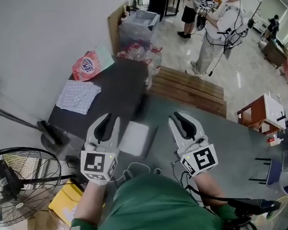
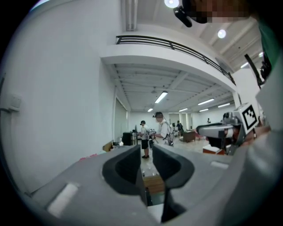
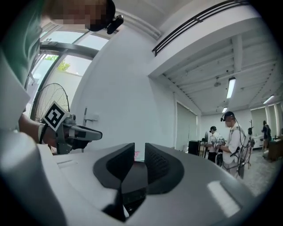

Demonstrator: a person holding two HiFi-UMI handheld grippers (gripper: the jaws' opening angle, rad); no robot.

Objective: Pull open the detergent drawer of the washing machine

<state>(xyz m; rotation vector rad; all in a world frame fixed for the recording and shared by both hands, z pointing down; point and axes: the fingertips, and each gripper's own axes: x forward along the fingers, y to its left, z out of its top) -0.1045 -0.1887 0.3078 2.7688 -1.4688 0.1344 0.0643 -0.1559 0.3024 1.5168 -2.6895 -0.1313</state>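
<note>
In the head view both grippers are held up side by side in front of the person's green shirt. My left gripper and my right gripper each show only a narrow gap between the jaws, with nothing in it. The left gripper view looks level along its jaws into the hall; the right gripper view does the same. Below and beyond them stands a dark-topped machine against the wall. A white panel shows at its near end. I cannot make out a detergent drawer.
A checked cloth and a red-and-white detergent bag lie on the dark top. A floor fan and a yellow box stand at lower left. A wooden pallet lies beyond; people stand farther back.
</note>
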